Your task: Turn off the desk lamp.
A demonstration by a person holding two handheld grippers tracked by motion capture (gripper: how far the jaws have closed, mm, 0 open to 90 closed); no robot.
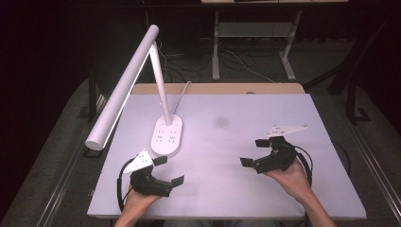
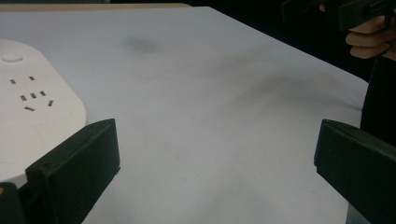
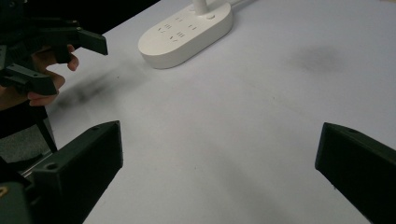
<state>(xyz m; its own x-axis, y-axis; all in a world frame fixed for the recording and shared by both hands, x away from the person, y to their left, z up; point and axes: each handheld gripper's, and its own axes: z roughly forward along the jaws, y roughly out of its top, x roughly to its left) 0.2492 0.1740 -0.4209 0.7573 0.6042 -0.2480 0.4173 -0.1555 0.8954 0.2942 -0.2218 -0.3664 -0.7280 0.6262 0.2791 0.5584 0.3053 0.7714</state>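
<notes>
White desk lamp (base with sockets) stands left of centre on the table. Left gripper, lower left just below the base, and right gripper, lower right, both gape wide, holding nothing; bare tabletop lies between them.

Left gripper view: lamp base cut off by the left edge, its near corner hidden behind the left tongs' jaw; the other hand cropped at the top right corner. Right gripper view: lamp post cut by the top edge. High view: socket markings on the base too small to read; counter near edge hides the forearms.
</notes>
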